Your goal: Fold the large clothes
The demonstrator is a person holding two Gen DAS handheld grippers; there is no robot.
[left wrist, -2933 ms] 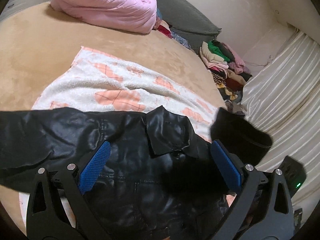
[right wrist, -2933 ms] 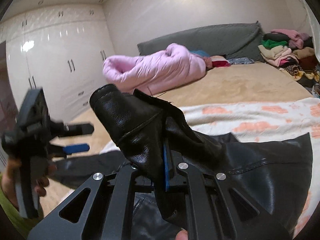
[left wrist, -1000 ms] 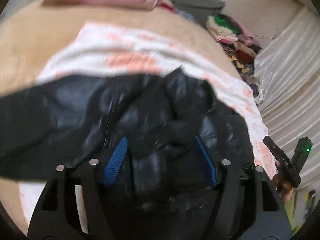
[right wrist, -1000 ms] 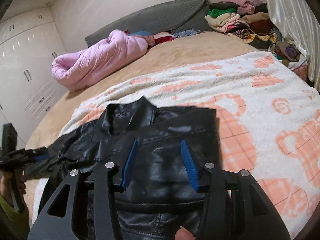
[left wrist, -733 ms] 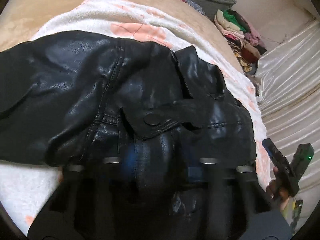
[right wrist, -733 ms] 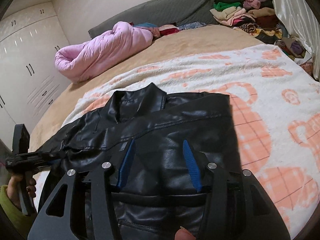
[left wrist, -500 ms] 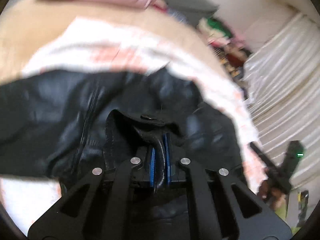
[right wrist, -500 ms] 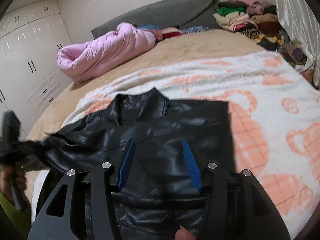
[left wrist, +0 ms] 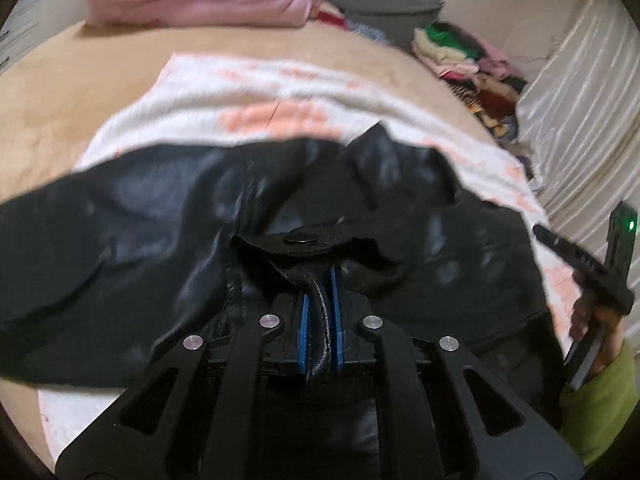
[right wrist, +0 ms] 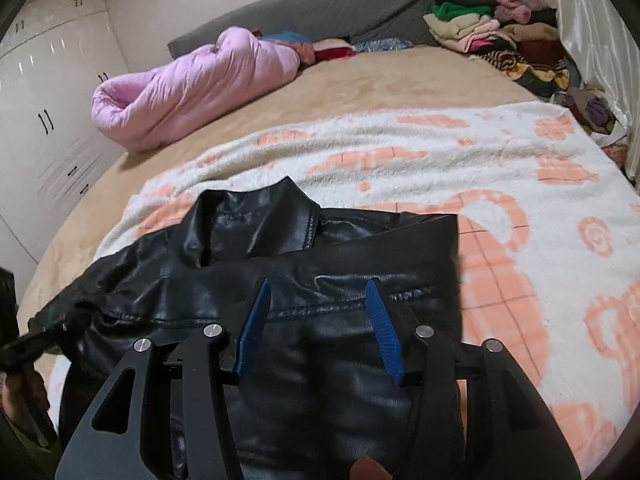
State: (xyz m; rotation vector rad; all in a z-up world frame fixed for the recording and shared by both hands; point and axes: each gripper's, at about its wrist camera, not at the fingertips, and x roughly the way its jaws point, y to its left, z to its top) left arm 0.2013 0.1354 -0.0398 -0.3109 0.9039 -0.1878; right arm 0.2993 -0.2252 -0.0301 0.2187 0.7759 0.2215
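Left gripper [left wrist: 319,300] is clamped on a fold of the black jacket [left wrist: 160,216], prob. to drag that side over. Right gripper [right wrist: 316,320] hovers agape at 6 o'clock of the collar [right wrist: 256,224], w/ nothing held.

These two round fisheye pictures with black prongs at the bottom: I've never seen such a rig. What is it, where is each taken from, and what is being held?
There is no robot here. A person holds a two-finger tool in each hand, and a camera on each tool looks forward along its fingers.

The left wrist view shows the left hand-held gripper, its blue pads shut on a fold of the black leather jacket. At the right edge of that view the person's other hand, in a green sleeve, holds the second tool.

The right wrist view shows the right hand-held gripper, jaws open, above the jacket and gripping nothing.

The jacket lies spread on a white blanket with orange patterns over a tan bed cover. Farther back lie a rolled pink quilt and a pile of mixed clothes.
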